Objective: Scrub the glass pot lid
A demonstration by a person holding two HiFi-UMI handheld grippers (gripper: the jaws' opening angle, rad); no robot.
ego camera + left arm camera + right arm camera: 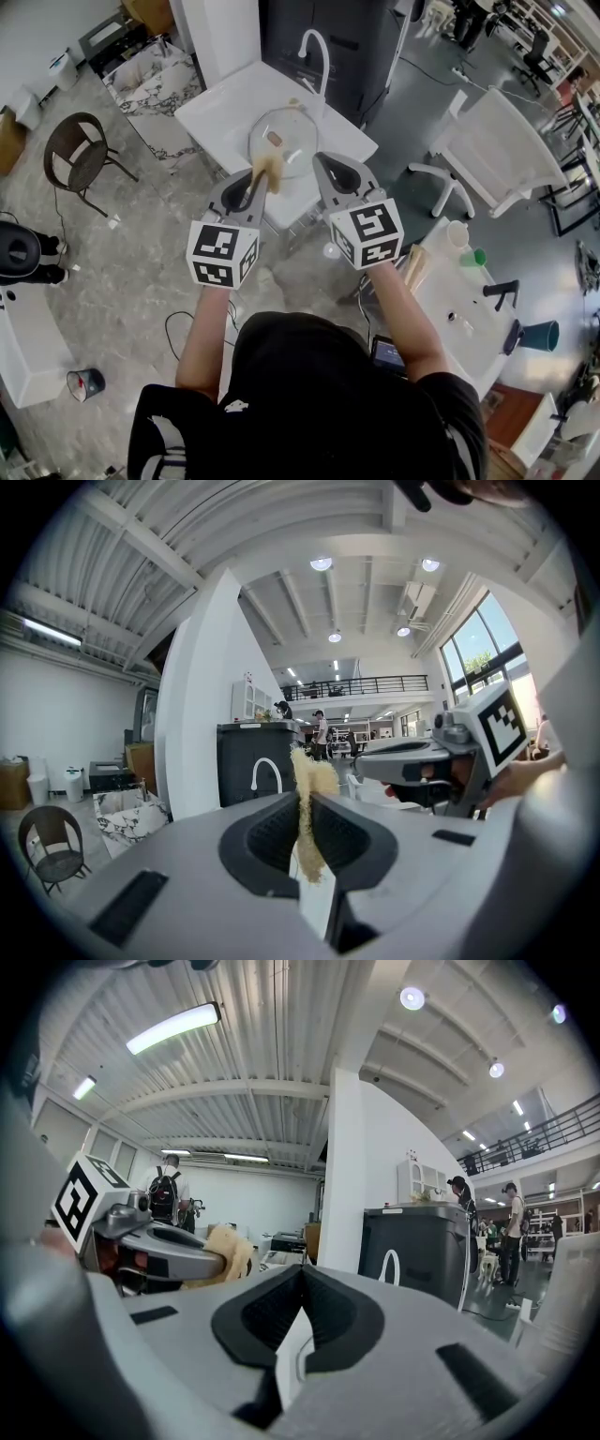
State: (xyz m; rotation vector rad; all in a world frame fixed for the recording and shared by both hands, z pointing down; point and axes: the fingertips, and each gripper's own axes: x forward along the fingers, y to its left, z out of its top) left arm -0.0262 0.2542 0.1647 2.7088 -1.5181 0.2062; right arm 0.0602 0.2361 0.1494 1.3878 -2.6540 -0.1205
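Tan fibrous scrub pad (pixel 267 172), clamped in the left gripper (pixel 253 186), points at the round glass pot lid (pixel 289 139) just ahead. The right gripper (pixel 324 163) is closed, empty

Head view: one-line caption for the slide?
Left gripper clamps a tan fibrous scrubber; shut, empty right gripper alongside, near round glass pot lid on white counter.

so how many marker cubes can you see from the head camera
2: left cube on the left gripper, right cube on the right gripper. None seems hidden.
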